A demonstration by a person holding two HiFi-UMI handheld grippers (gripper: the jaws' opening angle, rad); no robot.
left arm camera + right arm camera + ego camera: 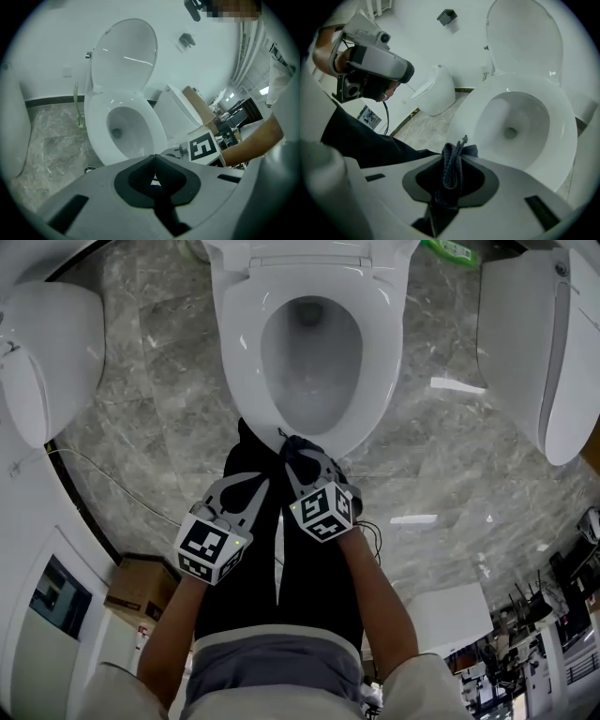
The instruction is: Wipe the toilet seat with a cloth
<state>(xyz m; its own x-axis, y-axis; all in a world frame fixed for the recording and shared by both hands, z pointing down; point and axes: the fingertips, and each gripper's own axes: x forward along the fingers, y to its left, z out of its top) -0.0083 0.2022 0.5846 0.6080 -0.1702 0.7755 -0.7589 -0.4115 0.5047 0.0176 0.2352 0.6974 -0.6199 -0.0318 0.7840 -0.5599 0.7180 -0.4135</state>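
Note:
A white toilet stands with its lid up and its seat [239, 343] down, close in front of both grippers. The seat [96, 126] lies ahead of the left gripper's jaws, and the seat [562, 122] is to the right of the right gripper's jaws. My right gripper [296, 448] is near the bowl's front rim, shut on a dark blue-grey cloth [452, 161] that bunches up between the jaws. My left gripper [154, 158] is beside it on the left, shut with nothing in it. In the head view the left gripper [248, 474] shows over black trousers.
More white toilets stand at the left [47, 352] and right [544, 352] on the grey marble floor [159, 399]. A thin cable [94, 470] runs over the floor at the left. A cardboard box [141, 587] sits low on the left.

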